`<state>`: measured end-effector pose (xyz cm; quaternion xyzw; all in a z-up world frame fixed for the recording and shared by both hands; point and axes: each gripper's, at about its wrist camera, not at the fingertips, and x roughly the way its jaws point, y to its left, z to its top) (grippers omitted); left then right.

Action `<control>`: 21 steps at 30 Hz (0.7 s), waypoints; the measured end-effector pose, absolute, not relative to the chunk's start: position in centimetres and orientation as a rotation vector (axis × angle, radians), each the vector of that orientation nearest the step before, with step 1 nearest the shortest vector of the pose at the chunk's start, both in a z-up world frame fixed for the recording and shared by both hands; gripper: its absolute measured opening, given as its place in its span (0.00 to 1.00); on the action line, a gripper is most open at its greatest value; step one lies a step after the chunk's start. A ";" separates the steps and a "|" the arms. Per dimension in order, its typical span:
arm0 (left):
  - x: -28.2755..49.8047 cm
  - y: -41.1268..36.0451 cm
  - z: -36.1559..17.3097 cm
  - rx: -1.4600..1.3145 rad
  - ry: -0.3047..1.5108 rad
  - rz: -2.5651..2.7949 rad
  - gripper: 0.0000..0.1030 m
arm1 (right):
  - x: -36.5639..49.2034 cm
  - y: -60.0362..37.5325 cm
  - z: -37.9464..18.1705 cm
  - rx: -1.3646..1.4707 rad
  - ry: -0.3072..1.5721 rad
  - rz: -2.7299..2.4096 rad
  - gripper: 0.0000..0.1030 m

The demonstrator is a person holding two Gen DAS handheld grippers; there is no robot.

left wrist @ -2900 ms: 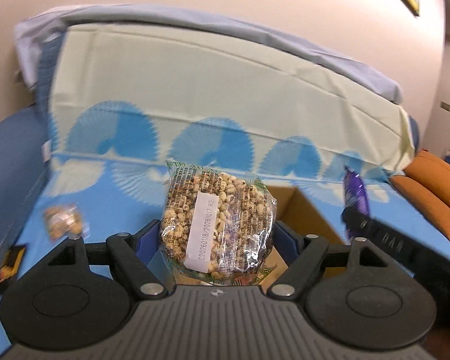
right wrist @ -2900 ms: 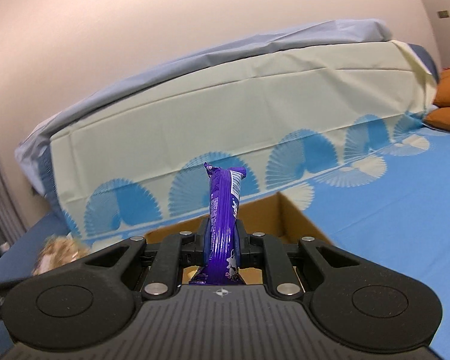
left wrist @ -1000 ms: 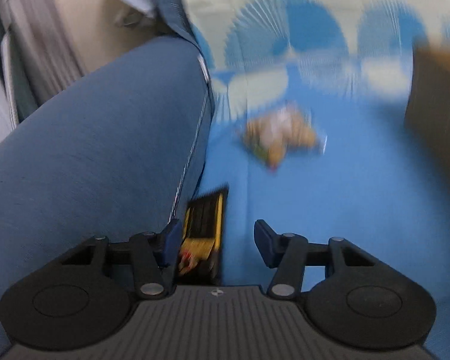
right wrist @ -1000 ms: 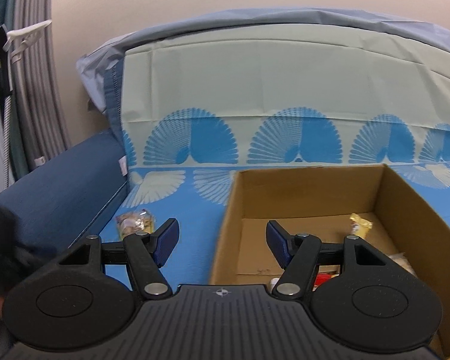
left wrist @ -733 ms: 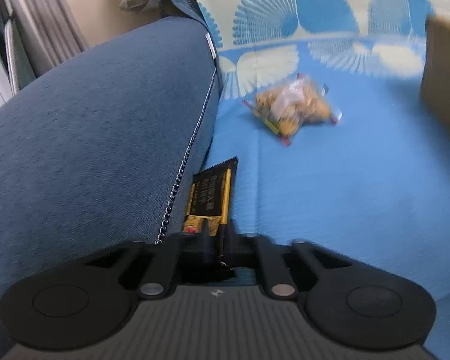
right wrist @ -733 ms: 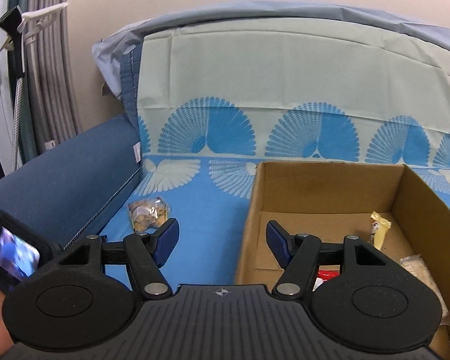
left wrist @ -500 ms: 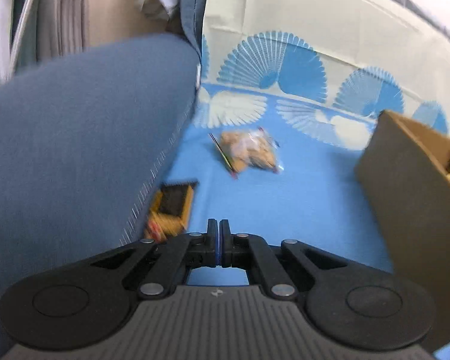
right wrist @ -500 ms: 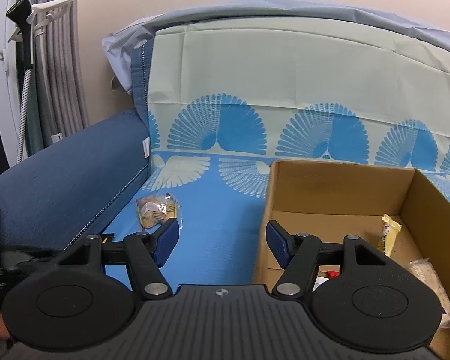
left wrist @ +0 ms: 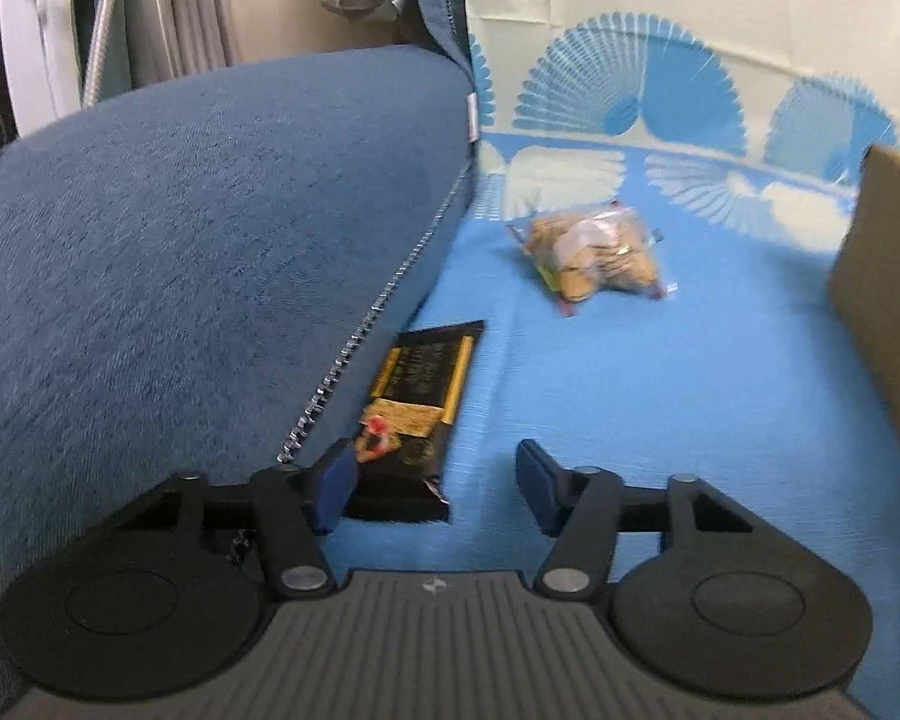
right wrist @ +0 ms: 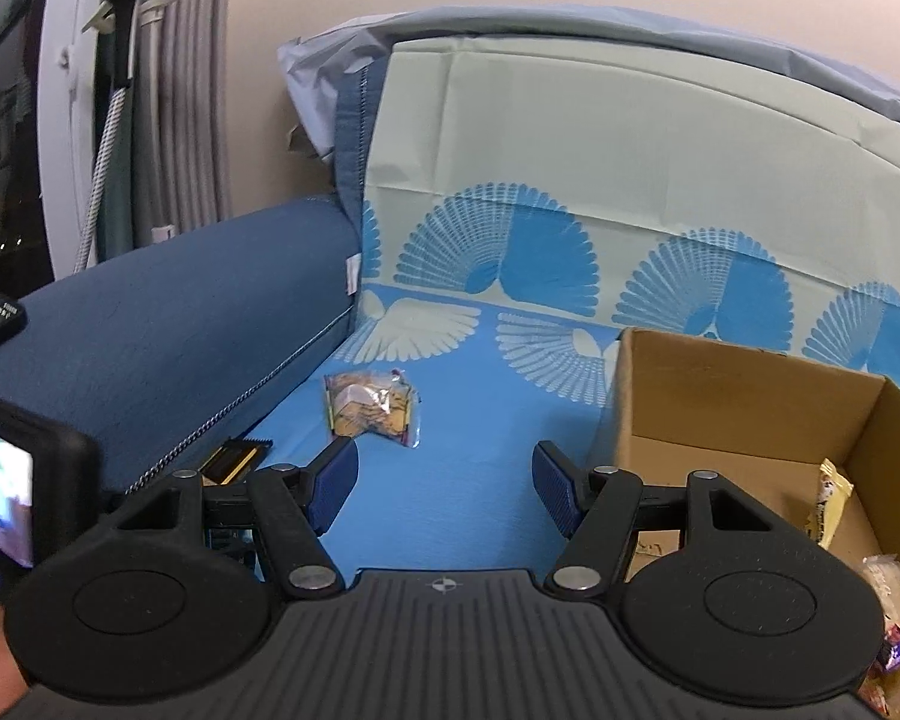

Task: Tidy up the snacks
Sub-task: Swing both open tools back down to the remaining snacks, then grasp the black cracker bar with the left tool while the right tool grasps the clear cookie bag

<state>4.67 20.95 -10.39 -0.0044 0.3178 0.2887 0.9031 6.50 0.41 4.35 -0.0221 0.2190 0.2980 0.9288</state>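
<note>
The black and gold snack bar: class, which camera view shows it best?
The left wrist view: the black and gold snack bar lies close, nearly whole, against the sofa arm. The right wrist view shows only its far end.

armrest (left wrist: 210, 228) crowds L, box (left wrist: 888, 300) R

— The armrest (left wrist: 198, 228) is a matt, rough-woven blue cloth, and the sheet (left wrist: 660, 396) is smoother cloth. And the snacks?

— The black bar (left wrist: 417, 402) has a glossy wrapper. The clear bag (left wrist: 594, 252) is shiny plastic. The box (right wrist: 744, 402) is matt brown cardboard. The left gripper (left wrist: 429, 483) is matt black plastic.
</note>
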 end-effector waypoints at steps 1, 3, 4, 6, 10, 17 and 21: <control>5.0 21.2 -10.7 0.005 0.673 0.623 0.45 | 6.5 0.5 4.3 -0.051 0.449 0.613 0.64; 5.7 22.2 -11.4 -0.005 0.686 0.646 0.37 | 6.5 0.7 4.3 -0.058 0.451 0.616 0.64; 5.8 22.4 -11.4 -0.010 0.684 0.641 0.35 | 6.5 0.8 4.3 -0.058 0.453 0.616 0.64; 5.6 22.6 -11.1 -0.017 0.674 0.630 0.26 | 6.6 0.9 4.2 -0.056 0.463 0.612 0.65; 3.8 22.6 -9.0 -0.059 0.541 0.575 0.13 | 7.0 0.9 4.1 -0.044 0.486 0.599 0.65; 0.0 22.8 -6.5 -0.279 0.432 0.376 0.11 | 7.5 1.0 4.2 -0.026 0.499 0.588 0.65; -2.3 23.5 -6.5 -0.503 0.432 0.328 0.11 | 7.9 0.9 4.8 -0.013 0.510 0.587 0.65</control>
